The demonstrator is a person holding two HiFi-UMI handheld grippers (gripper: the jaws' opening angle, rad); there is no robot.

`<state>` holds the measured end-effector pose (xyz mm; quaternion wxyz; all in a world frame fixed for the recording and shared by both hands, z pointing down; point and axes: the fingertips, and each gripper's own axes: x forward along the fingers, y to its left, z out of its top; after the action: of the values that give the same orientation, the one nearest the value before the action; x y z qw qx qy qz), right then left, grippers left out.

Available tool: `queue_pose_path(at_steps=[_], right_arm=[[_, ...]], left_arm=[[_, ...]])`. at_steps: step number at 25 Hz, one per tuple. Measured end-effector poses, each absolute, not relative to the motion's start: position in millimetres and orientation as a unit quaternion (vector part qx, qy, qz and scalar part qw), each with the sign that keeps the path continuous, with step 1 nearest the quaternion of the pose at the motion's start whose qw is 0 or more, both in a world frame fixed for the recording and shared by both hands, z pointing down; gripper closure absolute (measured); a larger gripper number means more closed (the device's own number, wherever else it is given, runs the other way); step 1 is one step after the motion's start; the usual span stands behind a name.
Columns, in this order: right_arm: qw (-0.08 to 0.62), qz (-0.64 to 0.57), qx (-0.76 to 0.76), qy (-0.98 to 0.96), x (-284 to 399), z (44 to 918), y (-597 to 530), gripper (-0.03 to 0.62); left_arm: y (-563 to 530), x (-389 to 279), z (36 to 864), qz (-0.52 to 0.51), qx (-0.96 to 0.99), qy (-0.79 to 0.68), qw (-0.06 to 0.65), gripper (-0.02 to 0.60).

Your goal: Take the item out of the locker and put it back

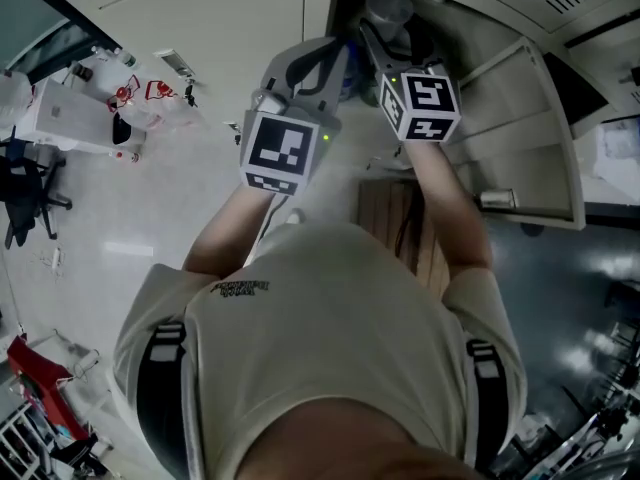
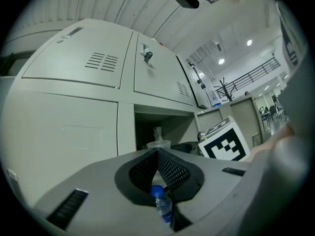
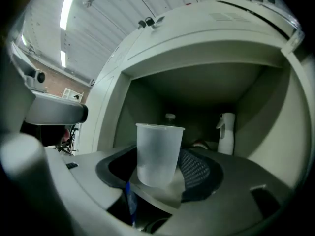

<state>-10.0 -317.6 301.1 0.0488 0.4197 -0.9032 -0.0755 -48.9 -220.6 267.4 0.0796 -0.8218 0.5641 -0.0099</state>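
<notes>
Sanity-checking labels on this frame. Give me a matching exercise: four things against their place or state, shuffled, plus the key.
Things
1. plastic cup
2. white spray bottle
3. locker door
4. left gripper

Place or state
A. swung open
B. jaws shut together, tips meeting
C. clamped in the right gripper, in front of the open compartment
D. standing at the back of the compartment

Pairs: 1-C, 2-D, 3-A, 4-B

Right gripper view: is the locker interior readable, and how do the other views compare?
Right gripper view: locker interior dim but readable, cup sharp, ceiling light strip glaring, edges fisheye-bowed; left gripper view: bright, evenly lit; head view: strongly warped.
</notes>
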Motion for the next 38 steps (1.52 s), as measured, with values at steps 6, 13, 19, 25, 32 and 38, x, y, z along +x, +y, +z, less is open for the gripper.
queue_pose_path(at_steps=[6,13,19,25,32,38], right_arm=[[0.071,-0.059,0.427,-0.9,-19.2,324.4,-342.2,0.322],[0.109,-0.052,0.431,-0.895,-28.1,343.5,-356.2,0.322],[0.14,-0.056,0.434,-0.888,-31.0,349.6,-358.6,0.321],[0.15,-0.049,0.437,-0.885,-31.5,352.0,-360.2,0.312],[0.137,-0.03,0.435,-0.889,-31.5,350.8,-359.7,0.282],[0.128,-0.009,0.441,-0.888,-25.4,354.6,-357.2,0.237]], left_arm=[[-230.1,-47.0,282.6,-0.019,-0.826,0.56,0.064,0.568],[-233.7,-51.7,292.0,-0.021,-0.826,0.561,0.054,0.568],[-233.5,-53.4,296.3,-0.022,-0.825,0.562,0.052,0.568],[-232.6,-55.5,296.8,-0.02,-0.825,0.563,0.051,0.568],[-230.7,-58.0,297.1,-0.023,-0.824,0.563,0.052,0.568],[-228.1,-58.2,300.6,-0.027,-0.824,0.564,0.049,0.568]])
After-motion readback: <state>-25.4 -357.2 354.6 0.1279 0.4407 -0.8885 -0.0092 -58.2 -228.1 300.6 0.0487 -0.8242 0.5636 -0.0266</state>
